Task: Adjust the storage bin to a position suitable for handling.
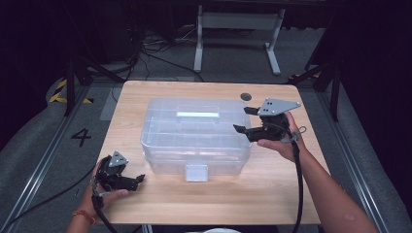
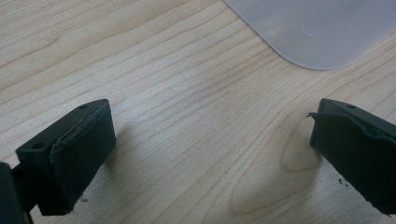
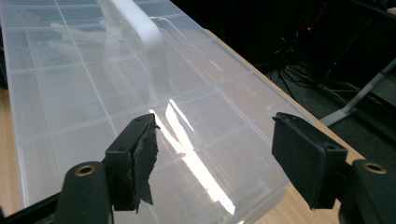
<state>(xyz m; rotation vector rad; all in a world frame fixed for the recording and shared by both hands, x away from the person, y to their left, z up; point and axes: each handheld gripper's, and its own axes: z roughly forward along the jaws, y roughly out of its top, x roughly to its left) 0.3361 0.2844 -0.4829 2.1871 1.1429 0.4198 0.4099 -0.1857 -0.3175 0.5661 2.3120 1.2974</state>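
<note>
Clear plastic organiser box (image 1: 194,136), rectangular and lidded, is seen at the middle of the pale wooden table (image 1: 145,204), its white carry handle (image 1: 197,115) lying flat along the top and a frosted latch tab (image 1: 196,172) hanging at its near edge. Divided compartments are made out through the translucent lid, and in the right gripper view a few pale pieces are glimpsed inside the far ones — too faint to be told apart.

At the box's right end the right gripper (image 1: 246,120) is held above the table, pointed leftward at the lid's right edge; its black jaws are spread wide with nothing between them, and the lid (image 3: 140,93) is seen beyond, glare running across it. No contact with the box is shown.

Down at the near left the left gripper (image 1: 139,177) is kept low over bare wood, well apart from the box's near-left corner (image 2: 322,32) — jaws released and wide, only wood grain between the pads (image 2: 74,154).
</note>
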